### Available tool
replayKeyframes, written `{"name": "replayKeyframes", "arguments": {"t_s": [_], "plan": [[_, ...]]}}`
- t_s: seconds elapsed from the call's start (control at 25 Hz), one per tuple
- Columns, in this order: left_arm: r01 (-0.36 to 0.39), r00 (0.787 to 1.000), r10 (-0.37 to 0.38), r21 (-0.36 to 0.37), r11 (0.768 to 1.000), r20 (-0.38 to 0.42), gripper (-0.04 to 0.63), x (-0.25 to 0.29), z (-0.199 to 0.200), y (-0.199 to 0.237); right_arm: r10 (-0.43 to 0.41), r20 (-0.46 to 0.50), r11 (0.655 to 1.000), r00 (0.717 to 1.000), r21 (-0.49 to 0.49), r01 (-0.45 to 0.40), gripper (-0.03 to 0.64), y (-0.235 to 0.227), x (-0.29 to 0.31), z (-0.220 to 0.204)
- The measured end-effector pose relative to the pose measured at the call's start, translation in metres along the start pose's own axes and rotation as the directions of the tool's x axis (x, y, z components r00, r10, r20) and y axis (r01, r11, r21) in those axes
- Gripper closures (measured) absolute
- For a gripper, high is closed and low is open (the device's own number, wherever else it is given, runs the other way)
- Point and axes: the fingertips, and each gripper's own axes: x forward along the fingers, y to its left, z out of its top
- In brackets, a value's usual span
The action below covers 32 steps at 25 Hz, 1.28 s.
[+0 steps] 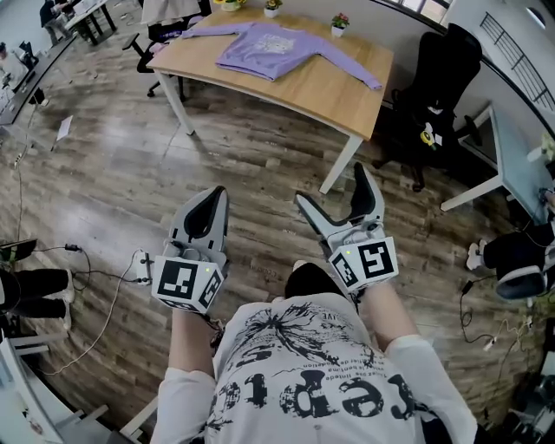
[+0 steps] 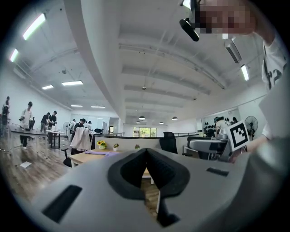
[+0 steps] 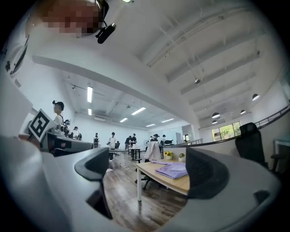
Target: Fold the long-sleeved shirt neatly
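Observation:
A lilac long-sleeved shirt [image 1: 269, 45] lies spread out on a wooden table [image 1: 342, 91] across the room, both sleeves stretched sideways. Both grippers hang over the wooden floor, well short of the table, and hold nothing. My left gripper [image 1: 217, 195] points level at the table with its jaws shut. My right gripper [image 1: 334, 186] stands beside it with its jaws spread wide. The left gripper view shows the left gripper [image 2: 146, 153] shut, and the shirt [image 2: 102, 153] as a thin strip. Between the spread jaws of the right gripper [image 3: 152, 171], the right gripper view frames the shirt [image 3: 171, 170] on the table [image 3: 163, 180].
Small potted plants [image 1: 340, 23] stand along the table's far edge. A black office chair [image 1: 438, 82] sits right of it, next to a white desk [image 1: 512, 156]. Cables [image 1: 95, 277] trail on the floor at left. People [image 2: 27, 120] stand at distant desks.

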Motion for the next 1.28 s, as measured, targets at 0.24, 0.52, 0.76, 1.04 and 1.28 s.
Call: {"name": "replayKeyframes", "arguments": {"t_s": [0.24, 0.52, 0.76, 1.04, 1.28], "plan": [[-0.043, 0.999, 0.043, 0.012, 0.999, -0.022, 0.592, 0.035, -0.010, 0.032, 0.024, -0.014, 0.999, 1.000, 0.033, -0.023, 0.089, -0.029, 0.053, -0.019], [-0.095, 0.994, 0.096, 0.039, 0.995, -0.042, 0.592, 0.130, -0.024, 0.097, 0.050, -0.038, 0.995, 0.998, 0.088, -0.046, 0.089, -0.097, 0.168, -0.058], [-0.095, 0.995, 0.096, 0.041, 0.995, -0.026, 0.592, 0.256, -0.006, 0.171, 0.044, -0.067, 0.996, 0.997, 0.080, -0.039, 0.092, -0.173, 0.295, -0.063], [-0.061, 0.998, 0.062, 0.038, 0.997, -0.013, 0.592, 0.371, 0.003, 0.219, -0.003, -0.105, 0.997, 0.994, 0.077, 0.011, 0.098, -0.251, 0.387, -0.073], [0.031, 0.999, -0.030, 0.031, 0.999, -0.039, 0.592, 0.456, -0.007, 0.236, -0.099, -0.194, 0.991, 0.976, 0.064, 0.114, 0.114, -0.309, 0.417, -0.104]]}}
